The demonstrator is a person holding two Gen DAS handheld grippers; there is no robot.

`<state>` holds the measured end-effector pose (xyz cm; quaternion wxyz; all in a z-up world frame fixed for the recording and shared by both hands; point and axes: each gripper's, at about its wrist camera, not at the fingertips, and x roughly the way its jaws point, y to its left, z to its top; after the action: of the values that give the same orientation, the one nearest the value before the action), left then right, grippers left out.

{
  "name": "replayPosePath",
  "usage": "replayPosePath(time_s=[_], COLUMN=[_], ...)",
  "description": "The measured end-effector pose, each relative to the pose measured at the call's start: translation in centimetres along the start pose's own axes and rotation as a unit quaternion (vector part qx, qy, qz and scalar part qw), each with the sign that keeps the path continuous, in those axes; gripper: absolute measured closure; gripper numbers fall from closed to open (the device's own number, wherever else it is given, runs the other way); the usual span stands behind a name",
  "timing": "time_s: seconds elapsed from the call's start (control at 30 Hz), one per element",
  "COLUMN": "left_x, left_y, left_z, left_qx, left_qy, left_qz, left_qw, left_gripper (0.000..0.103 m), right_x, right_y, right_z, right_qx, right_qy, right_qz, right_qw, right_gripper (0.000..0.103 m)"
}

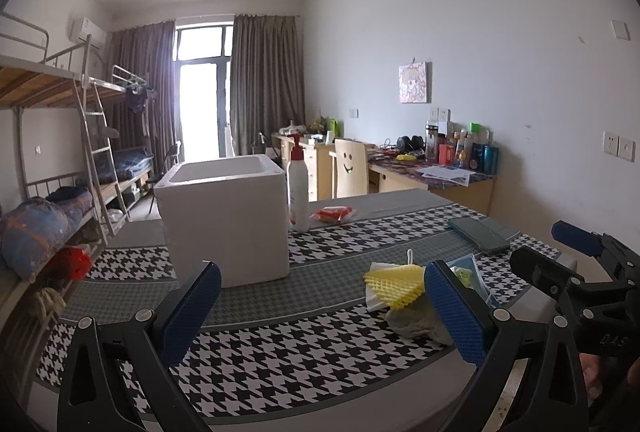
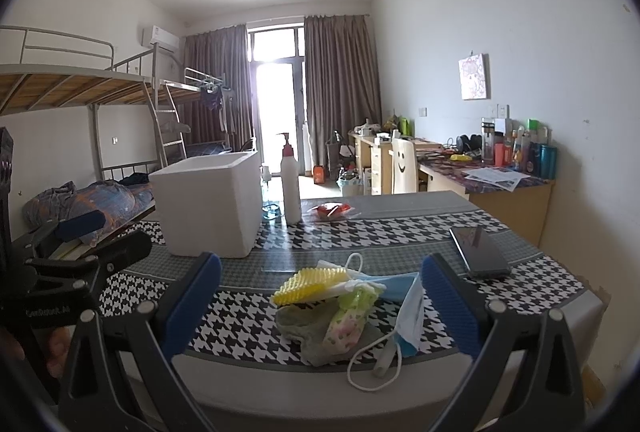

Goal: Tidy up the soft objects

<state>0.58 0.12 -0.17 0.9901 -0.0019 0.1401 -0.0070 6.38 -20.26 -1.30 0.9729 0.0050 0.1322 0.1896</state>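
A pile of soft things lies near the table's front edge: a yellow foam net (image 2: 306, 286), a grey-green cloth (image 2: 310, 332), a small patterned green-and-pink pouch (image 2: 348, 320) and a blue face mask (image 2: 408, 316) with white ear loops. The pile also shows in the left wrist view, with the yellow net (image 1: 396, 286) just left of my right pad. A white foam box (image 1: 224, 212), open at the top, stands at the back left (image 2: 210, 204). My left gripper (image 1: 320, 312) is open and empty, left of the pile. My right gripper (image 2: 320, 308) is open and empty, with the pile between its pads.
A white pump bottle (image 2: 291, 184) with a red top stands right of the box. A red packet (image 2: 332, 211) lies beside it. A dark phone (image 2: 478, 250) lies at the right. The houndstooth cloth (image 2: 248, 316) covers the table. Bunk beds stand left, desks right.
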Motion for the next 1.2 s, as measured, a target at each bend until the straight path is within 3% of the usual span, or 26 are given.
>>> replayPosePath(time_s=[0.77,1.2], left_x=[2.2,5.7], left_y=[0.0,-0.5], left_z=[0.4,0.3], left_qx=[0.001,0.006], left_qy=[0.014,0.055], left_qz=[-0.012,-0.040], left_qw=[0.9998,0.9977], left_gripper=[0.001,0.001], right_x=[1.5,3.5], right_y=[-0.6,-1.6], right_z=[0.4,0.7], right_qx=[0.002,0.004], right_qy=[0.012,0.034], right_qz=[0.000,-0.013], right_qw=[1.000,0.999], right_gripper=[0.001,0.001])
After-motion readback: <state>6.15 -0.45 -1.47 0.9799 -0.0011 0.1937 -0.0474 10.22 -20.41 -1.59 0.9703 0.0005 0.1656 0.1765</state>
